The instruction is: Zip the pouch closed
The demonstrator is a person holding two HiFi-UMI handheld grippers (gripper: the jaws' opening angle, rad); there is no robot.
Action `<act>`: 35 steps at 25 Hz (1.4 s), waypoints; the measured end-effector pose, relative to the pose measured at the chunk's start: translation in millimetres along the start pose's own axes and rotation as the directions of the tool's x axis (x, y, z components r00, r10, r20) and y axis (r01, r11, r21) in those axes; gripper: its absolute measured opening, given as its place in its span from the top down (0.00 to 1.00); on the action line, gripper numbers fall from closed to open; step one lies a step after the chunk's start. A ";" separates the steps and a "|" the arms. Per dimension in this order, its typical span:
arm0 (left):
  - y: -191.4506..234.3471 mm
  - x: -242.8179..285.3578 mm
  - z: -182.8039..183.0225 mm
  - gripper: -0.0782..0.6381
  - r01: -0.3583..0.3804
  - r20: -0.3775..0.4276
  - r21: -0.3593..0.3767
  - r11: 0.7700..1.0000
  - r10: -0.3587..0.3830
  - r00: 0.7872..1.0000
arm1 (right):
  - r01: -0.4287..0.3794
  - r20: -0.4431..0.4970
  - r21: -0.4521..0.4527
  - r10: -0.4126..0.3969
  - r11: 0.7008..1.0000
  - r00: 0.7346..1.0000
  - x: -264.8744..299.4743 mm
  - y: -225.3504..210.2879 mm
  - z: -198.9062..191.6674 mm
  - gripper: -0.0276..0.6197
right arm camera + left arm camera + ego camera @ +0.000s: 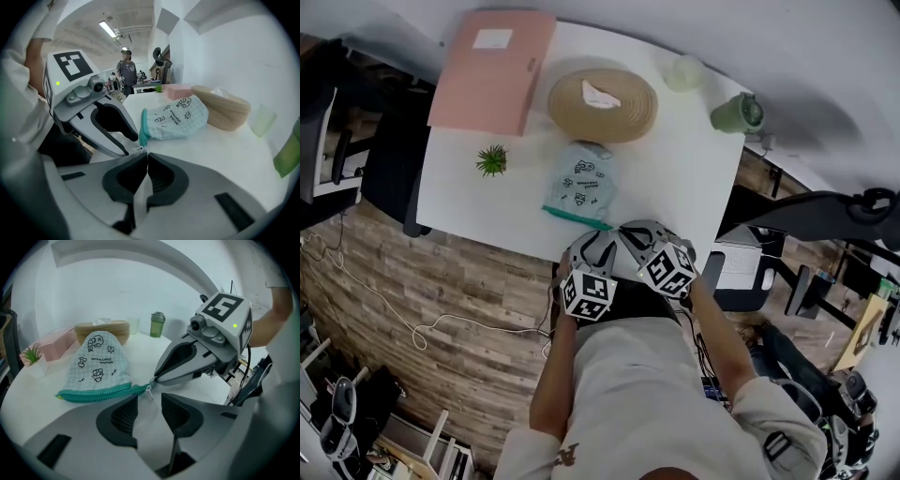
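Slip risk: right gripper (146,154) pinches pouch (101,364) corner thinly; left gripper (149,399), jaws apart, could miss the dangling pull (150,391).

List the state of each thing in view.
pouch, lying flat
zipper, open or closed unclear
left gripper, open, empty
right gripper, shut, tips at the zipper's end
green tumbler, upright, lid on
tissue holder, tissue sticking out
potted plant, upright
pink box, lying flat
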State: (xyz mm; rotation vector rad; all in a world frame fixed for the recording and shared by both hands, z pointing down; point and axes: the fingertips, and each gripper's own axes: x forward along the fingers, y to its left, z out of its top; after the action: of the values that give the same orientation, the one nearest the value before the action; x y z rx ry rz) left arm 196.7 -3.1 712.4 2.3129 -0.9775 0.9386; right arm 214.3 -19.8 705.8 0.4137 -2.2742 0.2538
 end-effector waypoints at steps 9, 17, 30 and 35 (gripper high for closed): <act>3.4 1.1 3.2 0.74 0.000 0.004 -0.014 1.000 0.000 1.000 | -0.025 0.071 0.105 0.018 0.994 0.997 -3.7 5.6 9.0 0.95; 4.9 -1.5 4.2 0.89 0.012 0.003 0.005 1.000 -0.012 1.000 | 0.005 0.057 0.114 -0.011 0.993 0.998 -3.3 7.1 8.8 0.95; 10.0 -5.0 0.2 0.89 0.008 -0.044 0.055 0.998 -0.005 0.999 | 0.058 0.010 0.098 -0.060 0.994 0.998 0.2 8.9 5.5 0.95; 15.2 -5.1 -1.0 0.89 -0.005 -0.053 0.044 0.999 0.008 0.999 | 0.084 -0.001 0.116 -0.085 0.990 0.996 0.8 7.0 3.5 0.95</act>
State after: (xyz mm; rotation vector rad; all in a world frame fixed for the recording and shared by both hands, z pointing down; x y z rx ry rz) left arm 182.3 -10.0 711.4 2.3099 -0.9524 1.0287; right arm 208.8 -14.5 703.8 0.5700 -2.2464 0.3428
